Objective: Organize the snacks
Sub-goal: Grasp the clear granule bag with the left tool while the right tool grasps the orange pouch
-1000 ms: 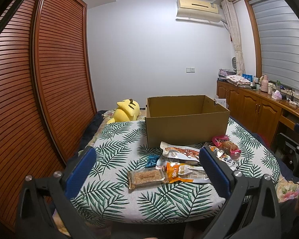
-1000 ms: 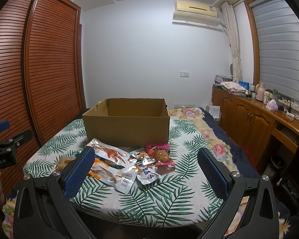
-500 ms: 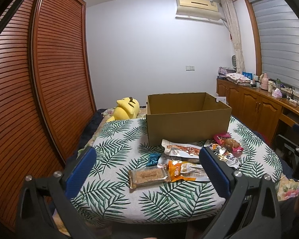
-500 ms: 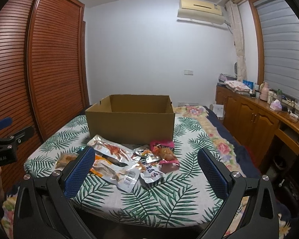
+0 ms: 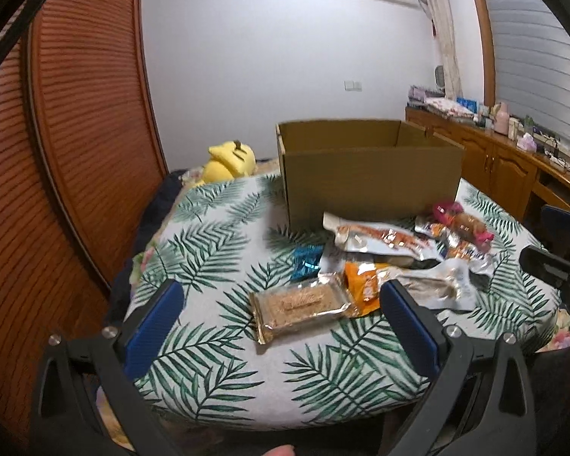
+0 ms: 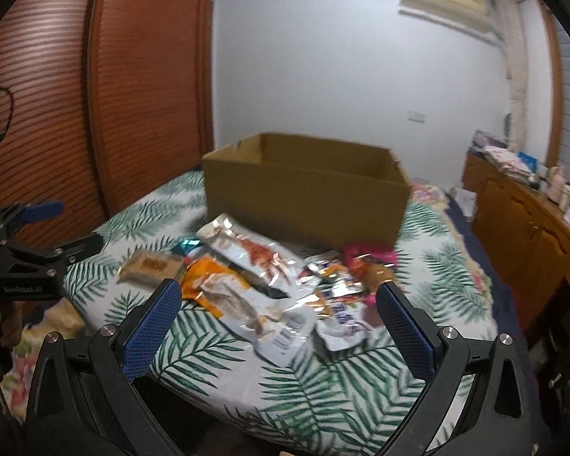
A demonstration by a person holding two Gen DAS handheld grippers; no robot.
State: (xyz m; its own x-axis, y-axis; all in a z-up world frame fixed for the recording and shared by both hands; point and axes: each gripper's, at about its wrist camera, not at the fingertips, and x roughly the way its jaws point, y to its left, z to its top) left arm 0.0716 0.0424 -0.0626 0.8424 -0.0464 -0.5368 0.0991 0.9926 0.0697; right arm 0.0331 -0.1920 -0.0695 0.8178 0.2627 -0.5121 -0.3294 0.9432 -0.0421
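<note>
An open brown cardboard box (image 5: 368, 178) (image 6: 304, 193) stands on the leaf-print bed. In front of it lies a pile of snack packets: a clear-wrapped biscuit bar (image 5: 302, 309) (image 6: 152, 266), an orange packet (image 5: 363, 285) (image 6: 203, 281), a silver pouch with red print (image 5: 380, 237) (image 6: 250, 250), a small blue packet (image 5: 306, 262), a pink-wrapped snack (image 5: 463, 222) (image 6: 368, 258). My left gripper (image 5: 281, 315) is open, just short of the biscuit bar. My right gripper (image 6: 277, 315) is open above the near packets, holding nothing.
A yellow plush toy (image 5: 230, 161) lies left of the box. Slatted wooden wardrobe doors (image 5: 76, 133) line the left side. A wooden cabinet (image 5: 513, 167) with clutter runs along the right wall. The bed's near edge (image 5: 285, 410) lies below the grippers.
Both grippers have moved forward and tilted down toward the snack pile, which now looks larger and nearer. Their fingers stay spread. No packet has shifted.
</note>
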